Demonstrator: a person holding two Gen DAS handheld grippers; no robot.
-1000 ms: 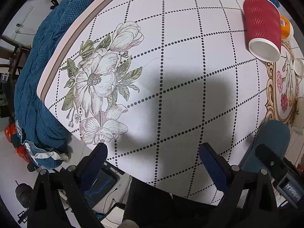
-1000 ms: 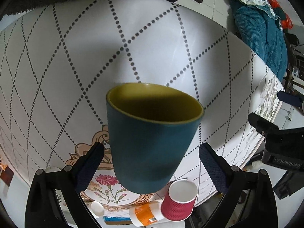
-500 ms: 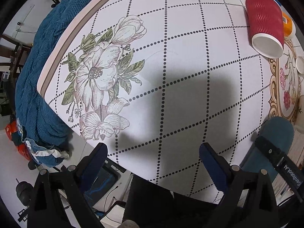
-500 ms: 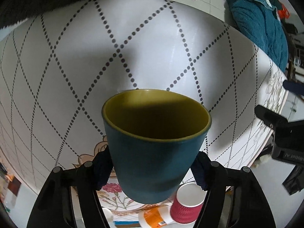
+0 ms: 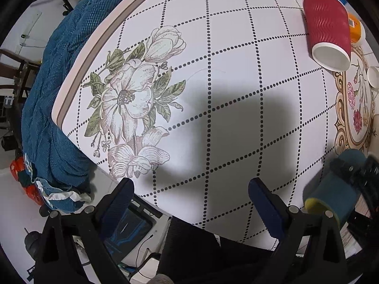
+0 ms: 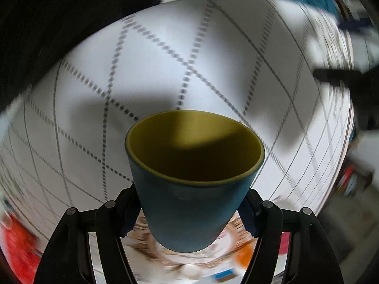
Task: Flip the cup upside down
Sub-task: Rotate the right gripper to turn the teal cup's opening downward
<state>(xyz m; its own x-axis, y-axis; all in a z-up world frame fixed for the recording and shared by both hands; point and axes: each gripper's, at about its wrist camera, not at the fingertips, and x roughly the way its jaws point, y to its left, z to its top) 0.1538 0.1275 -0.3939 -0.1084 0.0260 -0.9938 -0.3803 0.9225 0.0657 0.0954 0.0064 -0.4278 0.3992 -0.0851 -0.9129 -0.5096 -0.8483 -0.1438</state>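
A teal cup (image 6: pixel 191 206) with a yellow-green inside fills the lower middle of the right wrist view. My right gripper (image 6: pixel 189 213) is shut on its lower wall, with its mouth facing away from the camera. The background there is motion-blurred. In the left wrist view the same cup (image 5: pixel 336 189) shows at the lower right, tipped on its side in the air, yellow rim toward the near table edge, with the right gripper's black body behind it. My left gripper (image 5: pixel 190 198) is open and empty above the near edge of the table (image 5: pixel 236 118).
A red ribbed paper cup (image 5: pixel 328 30) lies on its side at the far right, an orange container (image 5: pixel 355 29) behind it. A small white cap (image 5: pixel 374 77) sits on the floral medallion print. A blue blanket (image 5: pixel 54 94) hangs beside the table's left edge.
My right gripper closed on the teal cup, lifted it and is rotating it, so the cup now lies tipped sideways in the air. The left gripper has barely moved.
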